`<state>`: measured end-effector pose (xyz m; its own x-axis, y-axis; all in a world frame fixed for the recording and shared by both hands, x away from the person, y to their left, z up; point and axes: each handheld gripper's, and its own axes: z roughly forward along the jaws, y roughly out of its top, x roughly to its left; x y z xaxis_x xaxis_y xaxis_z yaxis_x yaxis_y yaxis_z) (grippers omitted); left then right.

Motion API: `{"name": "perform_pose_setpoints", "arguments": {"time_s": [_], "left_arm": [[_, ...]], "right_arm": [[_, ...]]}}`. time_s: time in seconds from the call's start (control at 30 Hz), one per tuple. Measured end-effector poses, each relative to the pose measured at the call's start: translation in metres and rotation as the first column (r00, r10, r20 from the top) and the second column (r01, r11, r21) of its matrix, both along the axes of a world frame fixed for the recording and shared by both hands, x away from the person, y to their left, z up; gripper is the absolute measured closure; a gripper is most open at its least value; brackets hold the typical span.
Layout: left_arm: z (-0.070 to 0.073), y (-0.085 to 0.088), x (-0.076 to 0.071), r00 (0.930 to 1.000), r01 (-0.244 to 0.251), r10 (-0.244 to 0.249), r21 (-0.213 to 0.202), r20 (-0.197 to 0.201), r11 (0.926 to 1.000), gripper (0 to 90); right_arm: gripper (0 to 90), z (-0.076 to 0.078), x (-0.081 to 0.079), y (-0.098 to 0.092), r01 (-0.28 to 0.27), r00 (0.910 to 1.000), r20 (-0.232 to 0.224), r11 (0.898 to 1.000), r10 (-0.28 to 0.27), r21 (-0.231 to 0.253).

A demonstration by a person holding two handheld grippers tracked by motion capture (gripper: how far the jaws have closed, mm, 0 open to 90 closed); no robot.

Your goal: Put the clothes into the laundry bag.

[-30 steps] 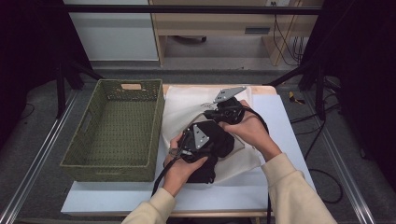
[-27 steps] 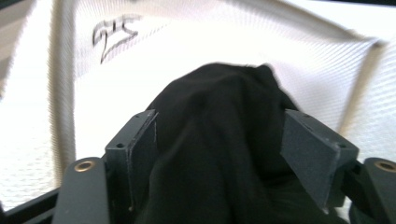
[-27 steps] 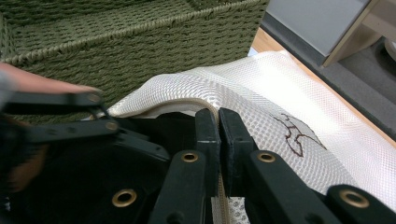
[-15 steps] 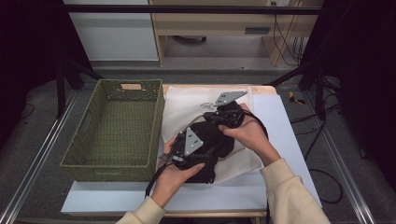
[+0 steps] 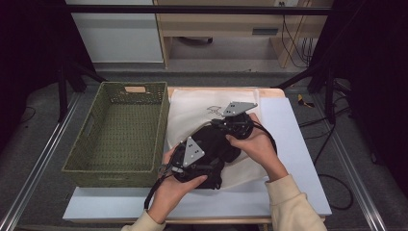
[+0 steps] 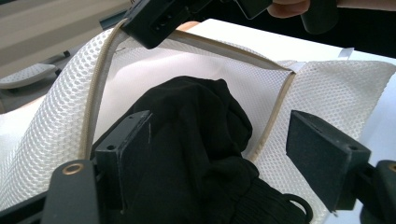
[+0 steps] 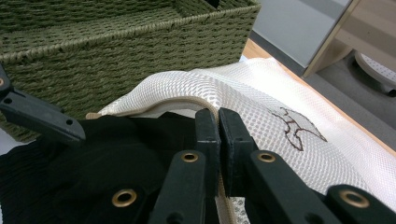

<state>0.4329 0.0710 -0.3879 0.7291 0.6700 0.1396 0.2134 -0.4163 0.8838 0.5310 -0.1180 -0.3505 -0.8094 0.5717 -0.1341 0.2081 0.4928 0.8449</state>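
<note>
White table (image 5: 288,144), green basket (image 5: 120,139) left of mesh bag (image 5: 192,108). Right gripper (image 7: 218,122) pinches bag rim, holds mouth up. Left gripper (image 6: 219,140) jaws just been opening, black cloth (image 6: 196,140) between them, half inside bag mouth. Risk: rim slips from pinch, mouth collapses; loose cloth drags back out with left gripper.

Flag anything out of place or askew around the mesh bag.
Nothing damaged or spilled. The black garment sits only partly inside the white mesh bag, bunched at its opening, whose edge the right gripper pinches and lifts.
</note>
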Motion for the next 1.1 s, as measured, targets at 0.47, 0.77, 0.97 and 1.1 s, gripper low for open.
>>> {"name": "perform_pose_setpoints", "arguments": {"time_s": [0.47, 0.77, 0.97, 1.1], "left_arm": [[-0.006, 0.009, -0.022, 1.0, -0.001, 0.001, 0.036, 0.0, 0.9993, 22.8], [-0.011, 0.017, -0.034, 0.9998, -0.005, 0.005, 0.003, -0.021, 1.0, 39.3], [-0.018, 0.024, -0.04, 0.9993, -0.003, 0.004, 0.023, -0.038, 0.9997, 64.1], [-0.028, 0.026, -0.044, 0.9985, -0.002, 0.004, 0.033, -0.054, 0.9994, 72.8]], "right_arm": [[87.2, -0.005, -0.008, -0.007, 0.02, 0.9998, 0.008, 1.0, -0.02, 0.011], [87.2, -0.009, -0.01, -0.006, 0.027, 0.9996, 0.005, 1.0, -0.027, 0.005], [87.2, -0.012, -0.01, -0.009, 0.027, 0.9996, 0.002, 1.0, -0.027, 0.015], [87.2, -0.013, -0.01, -0.01, 0.028, 0.9996, -0.007, 0.999, -0.028, 0.024]]}}
